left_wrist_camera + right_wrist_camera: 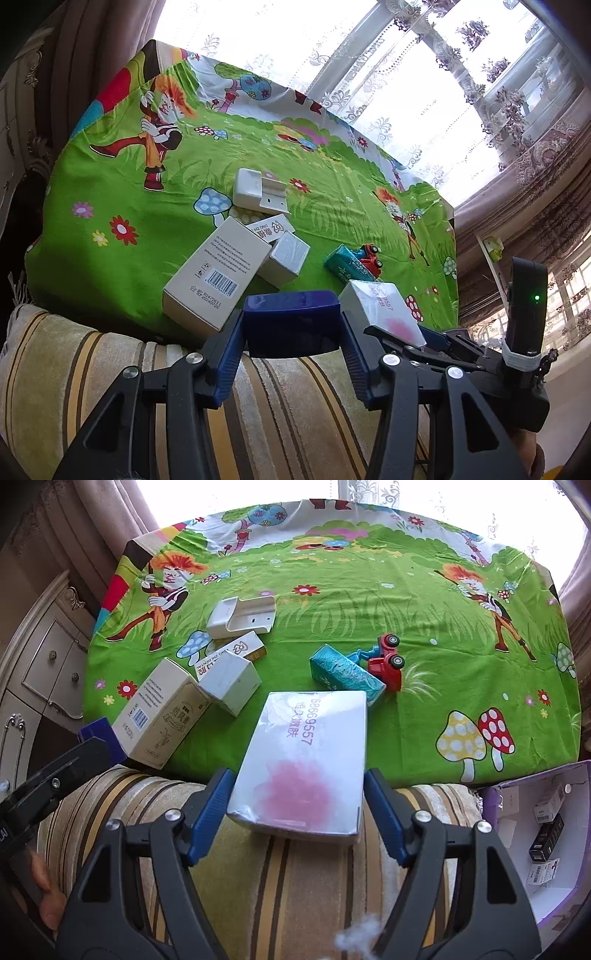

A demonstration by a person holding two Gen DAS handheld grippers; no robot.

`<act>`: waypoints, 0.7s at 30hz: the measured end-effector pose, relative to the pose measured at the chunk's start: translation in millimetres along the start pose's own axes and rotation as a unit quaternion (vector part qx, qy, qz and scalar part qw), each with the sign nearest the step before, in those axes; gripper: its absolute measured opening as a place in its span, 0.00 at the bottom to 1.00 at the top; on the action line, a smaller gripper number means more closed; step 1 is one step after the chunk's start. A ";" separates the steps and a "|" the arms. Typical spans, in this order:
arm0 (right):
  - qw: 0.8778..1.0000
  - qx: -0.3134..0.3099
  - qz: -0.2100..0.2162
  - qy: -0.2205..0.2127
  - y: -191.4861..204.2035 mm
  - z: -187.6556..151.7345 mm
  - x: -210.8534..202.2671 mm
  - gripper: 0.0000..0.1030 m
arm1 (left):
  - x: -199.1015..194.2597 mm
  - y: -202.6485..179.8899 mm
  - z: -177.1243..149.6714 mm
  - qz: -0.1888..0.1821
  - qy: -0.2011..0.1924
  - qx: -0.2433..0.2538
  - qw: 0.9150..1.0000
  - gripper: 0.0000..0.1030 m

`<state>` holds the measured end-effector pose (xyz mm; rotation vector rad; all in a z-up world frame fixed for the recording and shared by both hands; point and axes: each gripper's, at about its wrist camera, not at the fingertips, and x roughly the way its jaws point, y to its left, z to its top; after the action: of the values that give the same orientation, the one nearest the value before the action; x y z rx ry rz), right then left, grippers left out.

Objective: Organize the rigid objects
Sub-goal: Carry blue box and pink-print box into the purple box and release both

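Only the right wrist view shows the open purple-edged carton (532, 853) at the lower right, off the edge of the cloth, with several small dark and white packets lying inside it; it also shows the pale cabinet with drawers (48, 664) at the left. Only the left wrist view shows the lace curtains and bright window (424, 74) behind the table, and the upright black tracker with a green light (526, 306) on the other tool. The left gripper (291, 328) is clenched on a dark blue box (291, 321), its blue pads pressing both ends, held above the striped cushion (288, 398) at the near edge; the same blue box peeks in at the left edge of the right view. The right gripper (297, 805) has a silvery box with a pink blot and printed digits (306, 753) between its fingers: the left pad looks to touch the box's side, while a narrow gap seems to remain at the right pad, so I cannot tell whether it is truly gripped. The box tilts, its far end over the green cartoon tablecloth (369, 609). On the cloth beyond lie a cream box with a barcode (159, 716), a small white box (231, 683) touching it, a white-and-yellow printed box (236, 651) partly under that, a white plastic holder (240, 618) farther back, and a teal packet (343, 672) just beside a red toy truck (386, 661).
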<state>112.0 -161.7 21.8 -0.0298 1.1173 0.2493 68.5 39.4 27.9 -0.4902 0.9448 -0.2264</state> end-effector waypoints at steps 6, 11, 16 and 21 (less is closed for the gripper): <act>1.000 0.005 -0.002 -0.017 -14.9 -10.4 -17.0 0.72 | 4.6 -15.3 -5.0 -0.007 0.010 0.014 1.000 0.50; 1.000 0.017 0.003 -0.023 -32.3 -21.7 -29.3 0.71 | 9.9 -29.3 -11.3 -0.012 0.021 0.025 0.999 0.50; 1.000 0.006 -0.014 -0.024 -45.7 -34.1 -41.7 0.71 | 16.5 -48.2 -18.3 -0.018 0.033 0.043 0.998 0.50; 0.999 -0.025 -0.031 -0.013 -48.9 -44.2 -47.6 0.71 | 22.2 -65.7 -25.3 -0.023 0.044 0.060 0.997 0.50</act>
<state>63.7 -224.6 39.8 -0.1050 1.0820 0.2224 62.2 -34.0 32.1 -0.3937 1.0007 -0.3465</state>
